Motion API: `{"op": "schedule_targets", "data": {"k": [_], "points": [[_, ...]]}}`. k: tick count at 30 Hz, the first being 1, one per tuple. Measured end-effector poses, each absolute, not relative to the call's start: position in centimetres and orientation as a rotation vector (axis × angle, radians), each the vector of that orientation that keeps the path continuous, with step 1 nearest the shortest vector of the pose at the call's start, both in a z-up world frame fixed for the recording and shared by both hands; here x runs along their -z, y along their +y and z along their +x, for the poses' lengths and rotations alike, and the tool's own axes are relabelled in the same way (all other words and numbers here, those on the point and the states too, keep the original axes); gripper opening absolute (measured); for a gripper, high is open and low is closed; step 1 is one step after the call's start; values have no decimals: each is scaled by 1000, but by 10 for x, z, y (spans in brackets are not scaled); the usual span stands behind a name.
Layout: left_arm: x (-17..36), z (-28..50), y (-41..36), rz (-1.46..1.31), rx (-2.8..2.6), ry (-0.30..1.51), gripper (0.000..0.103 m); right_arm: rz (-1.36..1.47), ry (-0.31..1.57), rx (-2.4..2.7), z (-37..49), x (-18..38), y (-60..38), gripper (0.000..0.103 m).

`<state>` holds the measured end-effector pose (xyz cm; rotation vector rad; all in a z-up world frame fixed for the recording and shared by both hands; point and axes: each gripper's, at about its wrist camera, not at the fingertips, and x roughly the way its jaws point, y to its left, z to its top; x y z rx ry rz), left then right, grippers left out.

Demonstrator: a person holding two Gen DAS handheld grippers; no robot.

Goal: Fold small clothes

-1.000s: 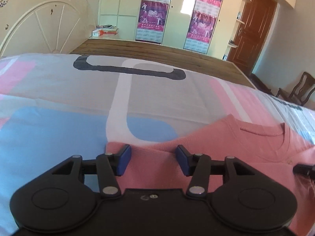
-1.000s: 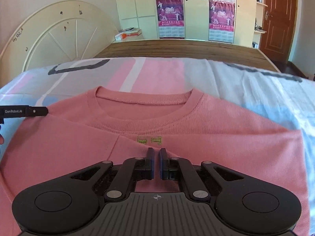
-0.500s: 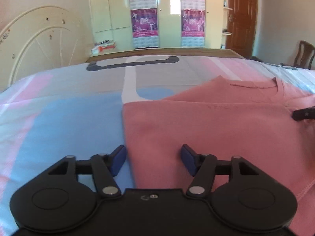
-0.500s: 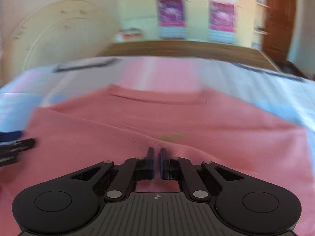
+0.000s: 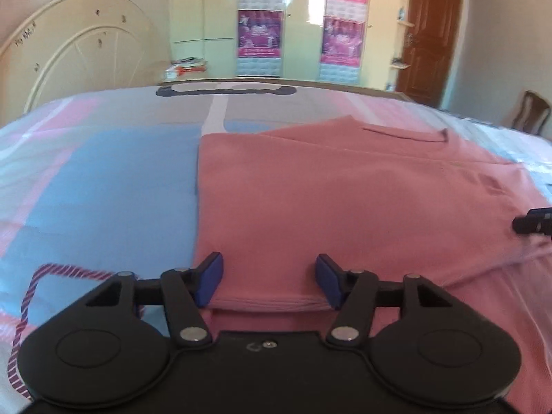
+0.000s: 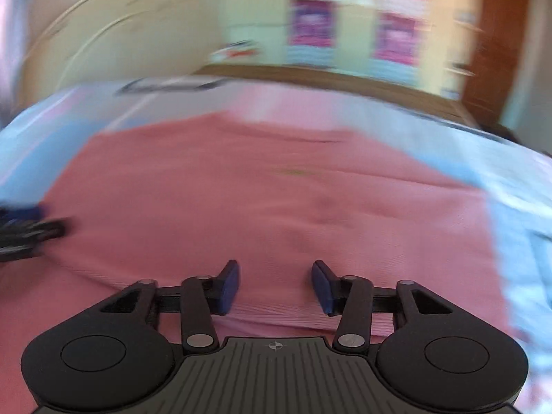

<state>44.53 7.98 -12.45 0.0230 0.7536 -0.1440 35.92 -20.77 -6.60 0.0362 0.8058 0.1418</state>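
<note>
1. Since both tools read as spread with nothing pinched, the pink sweater (image 5: 345, 203) looks free to re-grip: left gripper (image 5: 269, 281) has its blue pads wide apart astride the folded edge at lower centre of its frame, right gripper (image 6: 274, 286) is likewise parted over pink cloth
2. Sweater lies flat on the patterned bedsheet (image 5: 103, 186), filling centre and right of the left view; neckline (image 5: 403, 132) sits toward upper right, a straight folded side edge runs down mid-frame
3. Right view is motion-blurred; cloth fills its middle, fine detail unreadable
4. Handling guess: light knit, soft and limp, no stiffness, will sag and drag if lifted by one point; sheet under it may bunch
5. Best hold, I'd judge: pinch the doubled hem edge at lower centre with both tools spaced apart along it, catching all layers, then carry toward the neckline
6. Risk: grabbing the top layer only, or sheet with it
</note>
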Motion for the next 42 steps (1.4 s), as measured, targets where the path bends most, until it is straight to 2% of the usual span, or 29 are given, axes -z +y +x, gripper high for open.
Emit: {"op": "schedule_targets", "data": {"k": [3,16,29,32,34,35,36,38,39,42], "points": [[123,440,70,104,140,752,57,112,863,-125,360,78,-235,46],[121,442,63,123,122,786,59,50,870,-97,347,73,-230,45],[79,349,42,176,78,737,59,123,759,-181,247,23,-242,45],[79,312,58,111,101,753,46,151,750,-173,207,17,-260,45],[87,289,75,63,102,814,22,189,760,-164,180,17,-277,45],[89,278,84,33,99,831,21,207,770,-157,167,19,-286,45],[91,265,94,3,83,841,22,221,781,-146,153,22,-295,45],[92,241,112,-56,56,848,38,235,797,-133,125,25,-308,45],[94,228,121,-91,47,855,49,238,802,-128,111,27,-314,45],[96,200,138,-163,81,866,50,281,832,-99,74,36,-331,45]]}}
